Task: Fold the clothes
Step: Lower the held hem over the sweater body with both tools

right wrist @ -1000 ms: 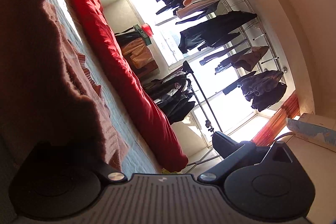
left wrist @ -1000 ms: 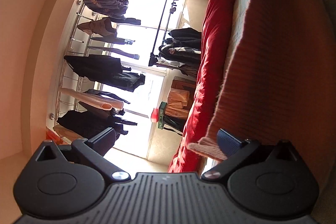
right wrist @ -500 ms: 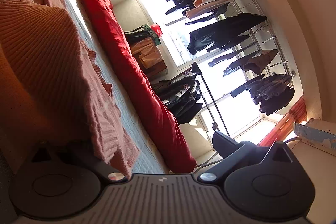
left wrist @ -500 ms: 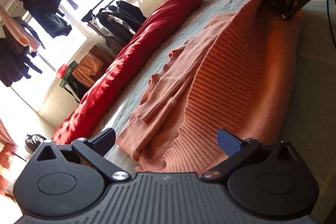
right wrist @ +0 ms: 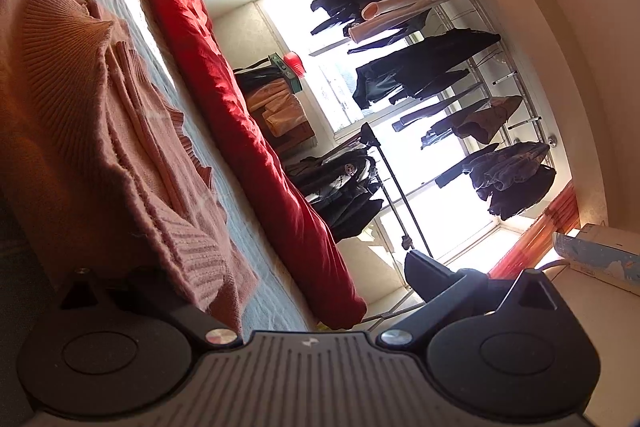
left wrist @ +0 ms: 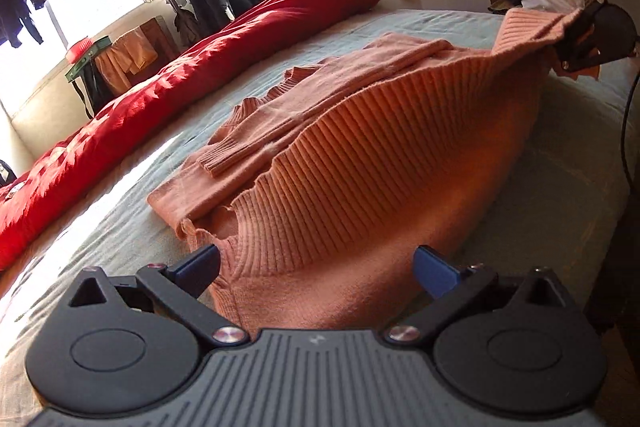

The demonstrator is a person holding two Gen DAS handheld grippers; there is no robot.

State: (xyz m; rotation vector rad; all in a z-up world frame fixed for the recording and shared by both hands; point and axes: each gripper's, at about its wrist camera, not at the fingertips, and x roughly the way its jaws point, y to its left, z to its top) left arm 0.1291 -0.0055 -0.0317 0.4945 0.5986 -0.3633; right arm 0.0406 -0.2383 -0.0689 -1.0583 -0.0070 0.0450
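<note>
Claw tips of the left claw [left wrist: 316, 267] stand wide apart, low over the bed [left wrist: 120, 227], with the ribbed hem of the pink sweater [left wrist: 360, 155] lying between them but pinched by neither. Seen across the bed from that wrist, the right claw [left wrist: 576, 39] appears to hold the far corner of the same hem raised off the sheet, so the knit hangs in a sagging ridge between the two; in the right wrist view its one visible finger [right wrist: 424, 275] sits well out from the centre and the other is buried under the sweater, so I cannot tell how tightly it grips. Beyond the ridge the upper body of the sweater lies flat, a sleeve [left wrist: 256, 143] laid across it and the collar toward the rolled red quilt [left wrist: 200, 75] along the bed's far side. My judgement is that the bottom half is being brought over the top half, with the left end already let down. What follows likely calls for lowering the right corner level with the left and smoothing the doubled layer.
</note>
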